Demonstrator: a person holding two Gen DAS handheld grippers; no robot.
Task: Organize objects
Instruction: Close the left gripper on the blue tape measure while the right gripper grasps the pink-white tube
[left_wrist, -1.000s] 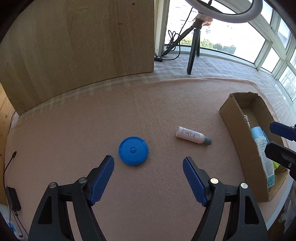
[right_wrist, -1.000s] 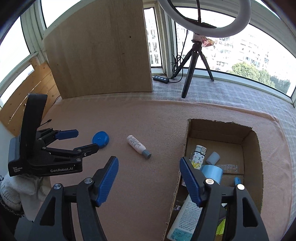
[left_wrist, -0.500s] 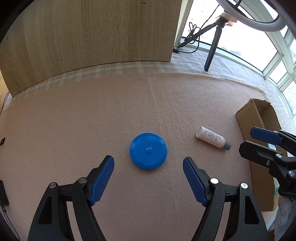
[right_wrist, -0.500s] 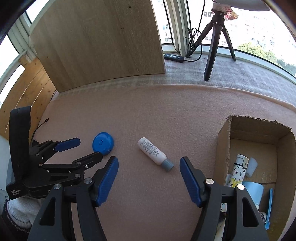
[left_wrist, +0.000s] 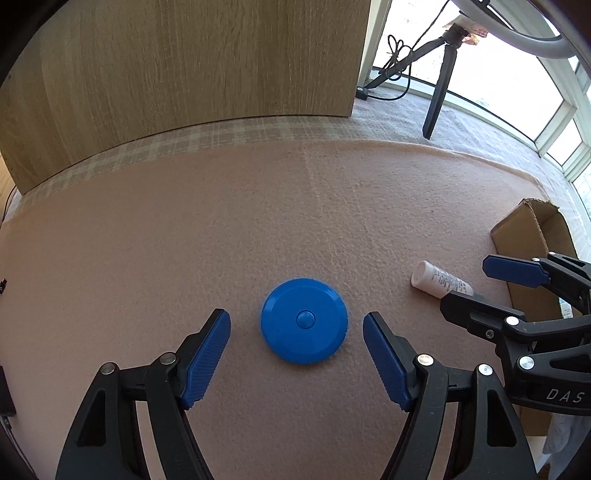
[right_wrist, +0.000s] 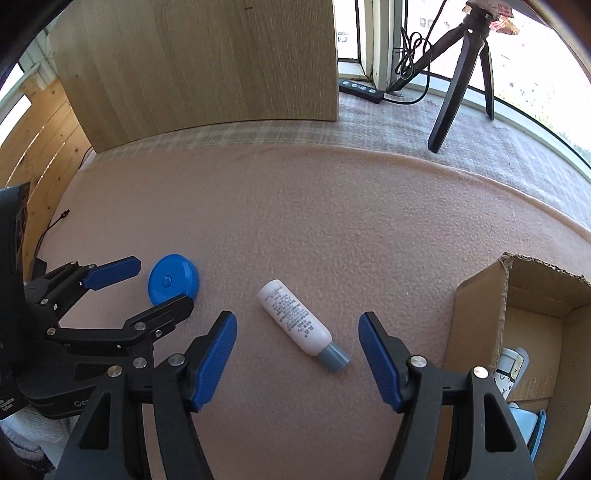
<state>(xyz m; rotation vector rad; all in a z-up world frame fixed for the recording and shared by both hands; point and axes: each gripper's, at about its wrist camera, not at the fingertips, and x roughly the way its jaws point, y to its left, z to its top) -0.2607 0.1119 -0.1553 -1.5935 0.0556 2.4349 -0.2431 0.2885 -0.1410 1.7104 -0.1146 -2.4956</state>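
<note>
A flat round blue disc (left_wrist: 304, 320) lies on the pink felt mat (left_wrist: 258, 206). My left gripper (left_wrist: 296, 334) is open, its blue pads either side of the disc, not touching it. A white bottle with a grey cap (right_wrist: 301, 322) lies on its side on the mat. My right gripper (right_wrist: 297, 332) is open around it, apart from it. The disc also shows in the right wrist view (right_wrist: 173, 278), between the left gripper's fingers (right_wrist: 110, 274). The bottle also shows in the left wrist view (left_wrist: 439, 279), partly behind the right gripper's fingers (left_wrist: 513, 270).
An open cardboard box (right_wrist: 480, 321) with several items inside stands at the right of the mat; it also shows in the left wrist view (left_wrist: 532, 229). A wooden panel (left_wrist: 184, 74) stands behind. A ring-light tripod (right_wrist: 458, 81) and cables are at the window.
Both grippers have moved forward and down: the left one now brackets the blue disc, the right one has swung left from the box to bracket the white bottle. Both stay open.
</note>
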